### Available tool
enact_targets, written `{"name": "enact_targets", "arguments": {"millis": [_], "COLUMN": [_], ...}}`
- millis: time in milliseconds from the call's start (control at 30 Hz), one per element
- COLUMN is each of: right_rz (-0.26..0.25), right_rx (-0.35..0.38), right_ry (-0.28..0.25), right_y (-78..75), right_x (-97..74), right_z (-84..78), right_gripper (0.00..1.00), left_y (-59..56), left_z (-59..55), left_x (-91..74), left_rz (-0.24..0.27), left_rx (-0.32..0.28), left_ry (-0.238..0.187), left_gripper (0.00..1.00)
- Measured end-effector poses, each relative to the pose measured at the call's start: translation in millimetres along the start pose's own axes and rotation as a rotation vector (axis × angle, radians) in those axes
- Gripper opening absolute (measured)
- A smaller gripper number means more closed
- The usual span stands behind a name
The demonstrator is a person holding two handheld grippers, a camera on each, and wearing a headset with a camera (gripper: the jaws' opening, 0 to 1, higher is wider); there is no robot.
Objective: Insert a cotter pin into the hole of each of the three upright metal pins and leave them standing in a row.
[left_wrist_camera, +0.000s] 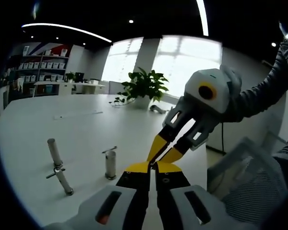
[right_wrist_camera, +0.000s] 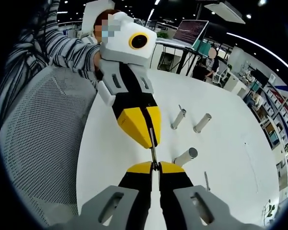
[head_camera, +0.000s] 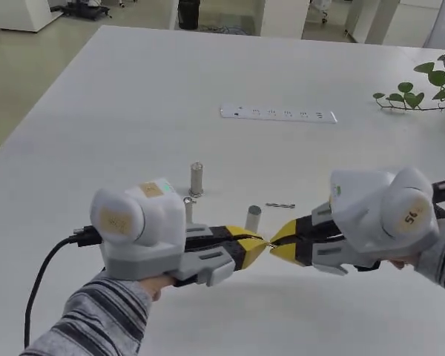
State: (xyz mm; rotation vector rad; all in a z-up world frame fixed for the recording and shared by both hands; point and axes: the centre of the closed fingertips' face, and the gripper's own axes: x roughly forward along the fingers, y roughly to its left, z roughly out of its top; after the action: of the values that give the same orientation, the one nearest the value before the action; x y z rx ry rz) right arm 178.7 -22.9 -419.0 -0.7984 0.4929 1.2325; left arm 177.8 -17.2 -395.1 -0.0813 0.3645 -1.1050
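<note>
**Bench lot: three metal pins, two tongs, cotter pins**

White bench (head_camera: 133, 111) in an open office. A power strip (head_camera: 278, 114) lies at its far side and a plant (head_camera: 437, 78) reaches in at the far right edge. Left tongs (left_wrist_camera: 153, 166) and right tongs (right_wrist_camera: 157, 166) meet tip to tip above the near middle of the bench. Each pair is closed on one end of the same held cotter pin (right_wrist_camera: 153, 143), which spans the small gap between them.

Three metal pins stand upright just beyond the tips:
- far pin (head_camera: 196, 179) – stands clear of both tongs
- fitted pin (head_camera: 188, 211) – partly behind the left tongs' housing, with a crosswise cotter pin (left_wrist_camera: 54, 172) through its top
- right pin (head_camera: 253, 218) – nearest the tips

A loose cotter pin (head_camera: 280, 205) lies flat on the bench, right of the right pin and apart from it.
</note>
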Motion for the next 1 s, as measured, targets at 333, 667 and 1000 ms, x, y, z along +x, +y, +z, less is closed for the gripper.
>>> {"name": "enact_targets", "arguments": {"millis": [333, 667, 1000], "right_rz": [-0.034, -0.103, -0.136], "right_rx": [-0.094, -0.095, -0.069], "right_ry": [0.059, 0.102, 0.160], "right_y": [-7.7, -29.5, -46.6], "right_x": [-0.3, -0.3, 4.7], "right_z": [-5.1, -19.4, -37.4], "right_gripper": [0.00, 0.00, 0.00], "left_y": [10.4, 34.7, 49.9], "left_z": [-0.5, -10.7, -20.4], "left_x": [1.3, 2.5, 11.9], "left_rz": [0.078, 0.223, 0.295], "left_rx": [0.067, 0.150, 0.129], "left_ry": [0.012, 0.051, 0.069], "left_gripper": [0.09, 0.21, 0.32]}}
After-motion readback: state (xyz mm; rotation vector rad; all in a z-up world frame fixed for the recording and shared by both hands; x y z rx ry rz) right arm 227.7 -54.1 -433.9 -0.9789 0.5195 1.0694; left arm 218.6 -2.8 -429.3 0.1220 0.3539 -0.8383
